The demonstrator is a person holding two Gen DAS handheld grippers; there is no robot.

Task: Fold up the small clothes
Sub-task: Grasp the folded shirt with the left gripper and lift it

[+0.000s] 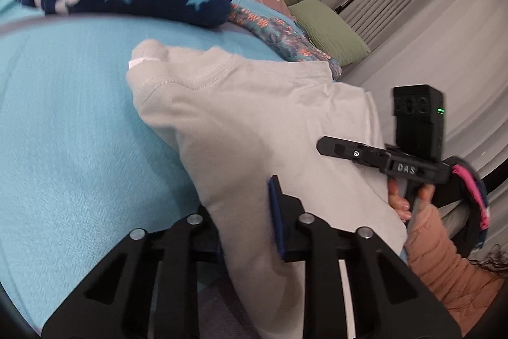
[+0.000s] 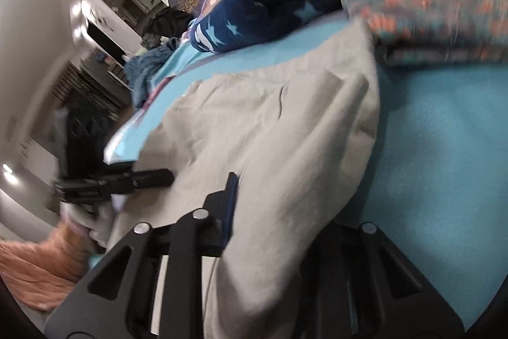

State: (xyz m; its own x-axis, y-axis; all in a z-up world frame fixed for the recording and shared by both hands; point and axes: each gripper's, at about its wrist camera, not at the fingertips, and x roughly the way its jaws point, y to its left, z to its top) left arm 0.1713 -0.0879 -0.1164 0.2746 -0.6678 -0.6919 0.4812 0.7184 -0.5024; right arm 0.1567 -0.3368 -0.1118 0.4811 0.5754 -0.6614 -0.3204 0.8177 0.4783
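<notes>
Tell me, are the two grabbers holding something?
Yes. The left gripper and the right gripper each pinch the near edge of the cream shirt, one at each side, on the blue bed cover.

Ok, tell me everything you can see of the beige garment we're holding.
The beige garment is a pale, soft knit top with a stitched neckline and a white label at the collar. It lies partly spread and rumpled on the turquoise bedspread, its near edge bunched and raised. The left gripper and right gripper are each shut on a fold of that edge. Its far end reaches towards the patterned folded cloth.
</notes>
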